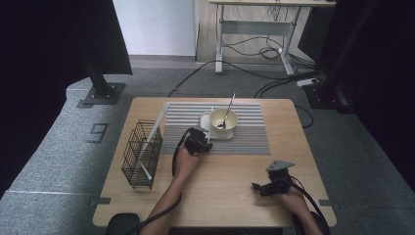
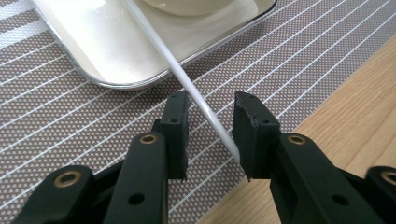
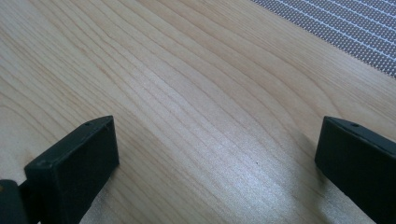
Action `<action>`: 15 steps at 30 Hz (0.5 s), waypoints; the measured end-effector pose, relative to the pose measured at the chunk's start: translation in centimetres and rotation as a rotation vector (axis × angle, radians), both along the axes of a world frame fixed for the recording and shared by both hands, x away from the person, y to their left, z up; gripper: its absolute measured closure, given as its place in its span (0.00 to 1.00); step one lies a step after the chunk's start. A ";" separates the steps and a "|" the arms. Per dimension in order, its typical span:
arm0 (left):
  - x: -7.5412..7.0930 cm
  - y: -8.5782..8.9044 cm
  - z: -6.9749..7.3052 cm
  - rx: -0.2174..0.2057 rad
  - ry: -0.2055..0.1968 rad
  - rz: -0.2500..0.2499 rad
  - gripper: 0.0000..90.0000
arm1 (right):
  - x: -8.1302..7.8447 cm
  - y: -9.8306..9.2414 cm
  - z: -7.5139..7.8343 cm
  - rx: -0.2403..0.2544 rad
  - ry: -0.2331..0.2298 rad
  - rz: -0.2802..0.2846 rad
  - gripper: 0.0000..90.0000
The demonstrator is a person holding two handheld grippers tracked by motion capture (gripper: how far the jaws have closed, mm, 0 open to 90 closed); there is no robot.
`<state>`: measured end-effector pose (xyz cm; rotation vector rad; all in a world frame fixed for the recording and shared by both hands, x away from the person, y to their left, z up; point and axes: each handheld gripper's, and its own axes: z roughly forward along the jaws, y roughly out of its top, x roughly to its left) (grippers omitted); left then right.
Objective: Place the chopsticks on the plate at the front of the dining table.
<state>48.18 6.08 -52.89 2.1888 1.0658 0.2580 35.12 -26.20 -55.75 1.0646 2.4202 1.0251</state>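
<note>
The thin white plastic stick point(image 2: 187, 84) runs slantwise between the left gripper point(image 2: 212, 126)'s narrowed jaws — its tip touching one pad; the right gripper point(image 3: 215, 154) gapes wide over bare wooden table point(image 3: 187, 93); beyond, a cream bowl point(image 1: 223, 119) holding a spoon point(image 1: 226, 113) sits on the white rectangular tray point(image 2: 93, 46).

Pale wooden surface point(image 3: 196, 93): visible grain, smooth, soft satin sheen. Grey-brown striped placemat point(image 2: 60, 121): woven, dotted mesh texture, matt. White rectangular tray point(image 2: 107, 51): glossy, smooth. Thin white stick point(image 2: 187, 84): smooth, glossy, plastic-looking. Cream round bowl point(image 1: 223, 119): glossy. Black wire basket point(image 1: 142, 154): thin metal wire, matt. Left hand-held gripper point(image 2: 211, 135): matt black plastic, brass-coloured rivets.
</note>
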 end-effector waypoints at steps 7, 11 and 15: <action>0.0 -0.3 0.0 -0.005 0.004 -0.004 0.71 | 0.0 0.0 0.0 0.000 0.000 0.000 0.00; 0.1 -0.6 -0.1 0.000 0.007 -0.011 0.69 | 0.0 0.0 0.0 0.000 0.000 0.000 0.00; 0.2 -0.8 -0.1 0.000 0.003 -0.007 0.68 | 0.0 0.0 0.0 0.000 0.000 0.000 0.00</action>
